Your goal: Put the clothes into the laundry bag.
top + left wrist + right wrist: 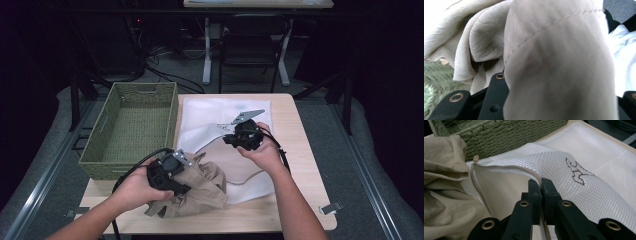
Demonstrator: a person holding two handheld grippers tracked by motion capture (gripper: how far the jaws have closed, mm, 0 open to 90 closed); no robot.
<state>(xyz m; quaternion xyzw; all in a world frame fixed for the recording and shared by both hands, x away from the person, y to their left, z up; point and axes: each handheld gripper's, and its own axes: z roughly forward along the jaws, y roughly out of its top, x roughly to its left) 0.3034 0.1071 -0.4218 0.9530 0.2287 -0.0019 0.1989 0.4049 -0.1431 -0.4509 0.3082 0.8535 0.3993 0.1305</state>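
A beige garment (205,187) lies bunched at the table's front, partly on a white mesh laundry bag (220,110). My left gripper (181,182) is shut on the beige garment (554,62), whose cloth drapes over the jaws and hides the fingertips. My right gripper (228,137) is shut on the bag's zippered edge (499,167) and holds it a little above the table. In the right gripper view the jaws (541,183) pinch the zipper tape, and the mesh bag (599,157) spreads beyond them. The zipper pull (476,158) lies next to the garment (444,195).
A green woven basket (145,86) stands on the table's left side, right beside the bag and garment; its wall (511,135) rises just behind the bag's opening. Bare wooden tabletop (300,150) shows at the right. A small red stitched mark (576,171) sits on the bag.
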